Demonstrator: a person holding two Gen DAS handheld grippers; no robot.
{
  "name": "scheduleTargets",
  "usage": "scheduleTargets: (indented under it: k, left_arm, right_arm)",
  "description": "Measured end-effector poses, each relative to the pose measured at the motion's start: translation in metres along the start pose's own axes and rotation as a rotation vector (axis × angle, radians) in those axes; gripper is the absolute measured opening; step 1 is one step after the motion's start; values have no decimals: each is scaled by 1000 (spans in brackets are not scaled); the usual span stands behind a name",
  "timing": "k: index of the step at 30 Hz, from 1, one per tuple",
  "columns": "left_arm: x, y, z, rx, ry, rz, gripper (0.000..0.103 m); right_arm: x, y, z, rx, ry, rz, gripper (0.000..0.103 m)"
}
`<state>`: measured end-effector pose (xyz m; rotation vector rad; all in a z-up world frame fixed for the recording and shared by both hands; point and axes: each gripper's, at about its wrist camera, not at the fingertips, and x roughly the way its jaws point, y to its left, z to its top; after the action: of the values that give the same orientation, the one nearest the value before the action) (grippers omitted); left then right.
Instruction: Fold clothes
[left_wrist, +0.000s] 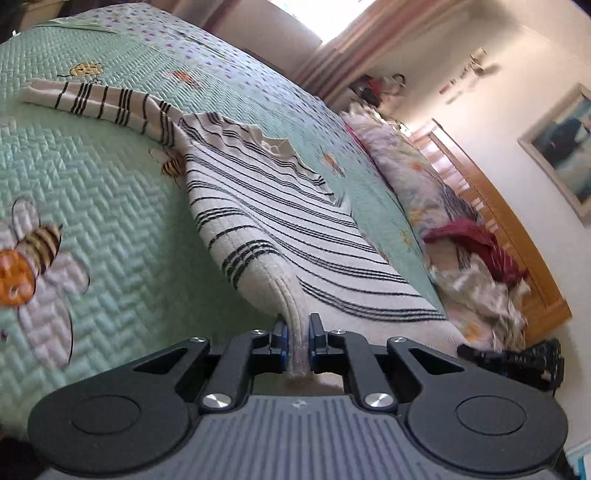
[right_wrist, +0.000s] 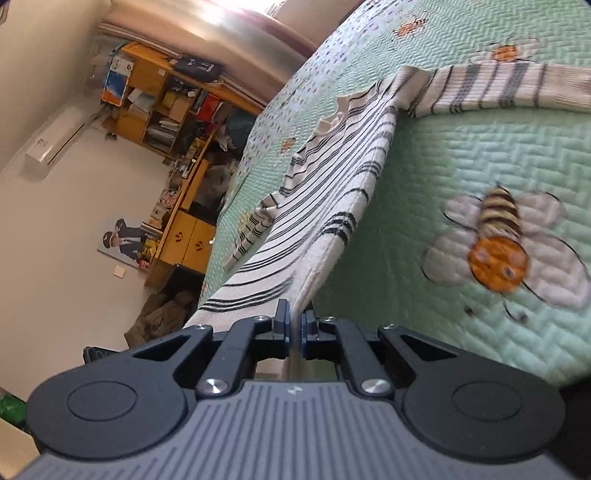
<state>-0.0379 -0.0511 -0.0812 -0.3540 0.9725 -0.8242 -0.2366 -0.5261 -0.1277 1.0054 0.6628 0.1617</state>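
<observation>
The left gripper (left_wrist: 298, 334) has its two black fingers pinched on a thick hem of a striped sweater (left_wrist: 280, 221), the fabric bunched into a soft ridge between the blue-edged pads. The right gripper (right_wrist: 294, 326) pinches the same sweater (right_wrist: 332, 206) at another hem point, where the cloth looks thinner and flatter between its fingers.

From both grips the sweater runs away toward 12 o'clock, lifted at the near edge and draped taut over a bed. In the left wrist view, one sleeve (left_wrist: 99, 101) lies stretched flat toward 10 o'clock; in the right wrist view, that sleeve (right_wrist: 498, 90) reaches toward 1 o'clock. The neck end is rumpled at the far side.

The step in hand appears to be carrying the held hem, either to spread the body flat or to bring it over for a fold; the views fit both. To do it well, keep both grips level and evenly tensioned, so the stripes stay parallel and no crease sets in.

The sweater is a cream knit with groups of thin black stripes, thick and pliant. Beneath it lies a mint-green quilt (left_wrist: 110, 229), stitched in a herringbone pattern, with embroidered bees.
</observation>
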Motion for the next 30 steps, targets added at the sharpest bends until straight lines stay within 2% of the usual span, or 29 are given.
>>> scheduleTargets:
  k: [4,6,8,12,19,21,23,24,27,30]
  left_arm:
    - [44,44,-35,-90,94,64,11]
    - [73,75,-51,-171,136,115,11]
    - [81,95,-63,-231,123,107,12]
    - [67,101,-73,-249,81,71,14]
    - [50,106,-88,-258,86,79,20]
    - [43,107,-91,-257,89,86,25]
    - [34,105,-94,-250,86,111,40]
    - [28,105,-95,-245,81,129,43]
    - [7,105,-94,-231,35,179,45]
    - [-8,97,-88,-207,-32,174,46]
  right_arm:
    - [15,-38,-25,65,29,-63,6]
    - [44,-69,-34,89,64,-126,6]
    - [59,-87,-43,111,80,-168,6]
    - [64,-104,-54,105,90,-201,6]
    - [49,-114,-53,138,82,-207,8]
    - [45,-117,-53,148,80,-209,11]
    - [41,-120,-52,157,78,-210,13]
    - [39,-121,-52,162,77,-211,14]
    - [35,-111,-49,127,46,-206,19]
    - [32,-92,-43,65,-1,-195,20]
